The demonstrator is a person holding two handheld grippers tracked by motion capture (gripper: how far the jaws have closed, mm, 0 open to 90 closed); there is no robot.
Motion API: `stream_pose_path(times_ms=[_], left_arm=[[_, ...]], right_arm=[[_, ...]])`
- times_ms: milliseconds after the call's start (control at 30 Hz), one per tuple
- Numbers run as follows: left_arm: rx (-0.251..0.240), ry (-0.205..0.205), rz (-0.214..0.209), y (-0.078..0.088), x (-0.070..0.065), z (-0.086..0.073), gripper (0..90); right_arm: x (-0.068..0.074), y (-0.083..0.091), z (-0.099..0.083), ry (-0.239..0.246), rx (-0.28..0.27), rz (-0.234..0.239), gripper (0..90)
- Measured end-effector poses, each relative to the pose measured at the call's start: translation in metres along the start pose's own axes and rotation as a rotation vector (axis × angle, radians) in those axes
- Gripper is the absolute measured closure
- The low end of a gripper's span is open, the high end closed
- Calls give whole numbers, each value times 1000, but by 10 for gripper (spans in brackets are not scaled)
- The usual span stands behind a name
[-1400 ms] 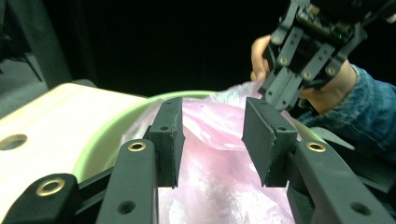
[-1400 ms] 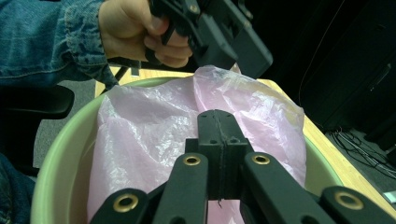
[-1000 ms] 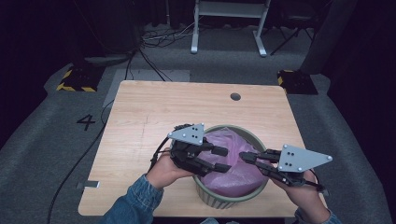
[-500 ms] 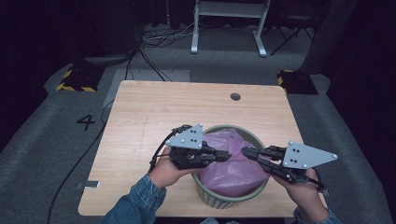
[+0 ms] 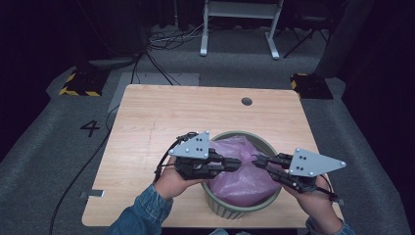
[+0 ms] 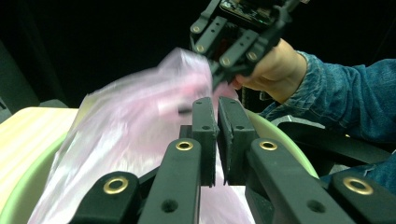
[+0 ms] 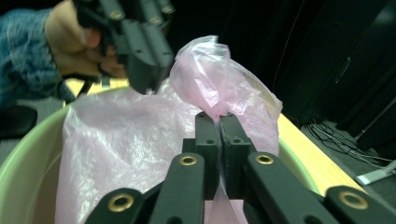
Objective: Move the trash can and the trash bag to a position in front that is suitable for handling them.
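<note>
While the wooden desk (image 5: 161,117) lies mostly bare, a pale green bin (image 5: 214,200) is seen at its near edge, toward the right corner, with a pink plastic bag (image 5: 244,178) set inside it and bunched up above the rim. At the bag's left side the left gripper (image 5: 237,163) has just been opening slightly, its jaws close together with pink film at their tips. At the right side the right gripper (image 5: 256,160) has just been closing, and a gathered fold of the bag is pinched between its jaws.

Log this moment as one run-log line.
left tongs: shut on pink bag | right tongs: shut on pink bag | bag: inside green bin | bin: on table
</note>
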State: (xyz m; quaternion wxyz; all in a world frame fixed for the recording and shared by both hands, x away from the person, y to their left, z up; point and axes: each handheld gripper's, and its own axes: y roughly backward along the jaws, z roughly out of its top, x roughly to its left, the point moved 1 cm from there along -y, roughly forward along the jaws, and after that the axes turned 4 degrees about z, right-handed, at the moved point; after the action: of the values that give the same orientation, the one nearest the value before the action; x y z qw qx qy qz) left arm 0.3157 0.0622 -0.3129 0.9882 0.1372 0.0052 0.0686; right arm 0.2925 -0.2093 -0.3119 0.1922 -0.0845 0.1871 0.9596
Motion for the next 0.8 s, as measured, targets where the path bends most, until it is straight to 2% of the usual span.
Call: stream_pose_path(times_ms=[100,167,200,333,433,533,633,700,800], left_arm=[[-10,6,28,3,2,0,826],[-19,21,47,3,6,1,693],[-20,22,54,2,7,3,657],[-13,-21,70,-3,5,11,588],[6,-47,55,-7,4,15,621],[22,-52,52,-10,6,17,621],[24,-54,29,-13,7,18,641],[31,-64,16,-14,6,18,705],[34,-87,19,-13,3,19,886]], right_arm=[[-5,4,-3,-22,-38,35,815],[-5,4,-4,-26,-39,59,812],[-4,3,-5,-29,-40,68,820],[-4,1,-4,-26,-34,97,854],[-3,1,-2,-22,-38,113,866],[-5,2,0,-31,-53,137,871],[-5,1,1,-29,-58,160,873],[-5,0,2,-28,-56,165,871],[-5,-1,2,-26,-60,154,831]])
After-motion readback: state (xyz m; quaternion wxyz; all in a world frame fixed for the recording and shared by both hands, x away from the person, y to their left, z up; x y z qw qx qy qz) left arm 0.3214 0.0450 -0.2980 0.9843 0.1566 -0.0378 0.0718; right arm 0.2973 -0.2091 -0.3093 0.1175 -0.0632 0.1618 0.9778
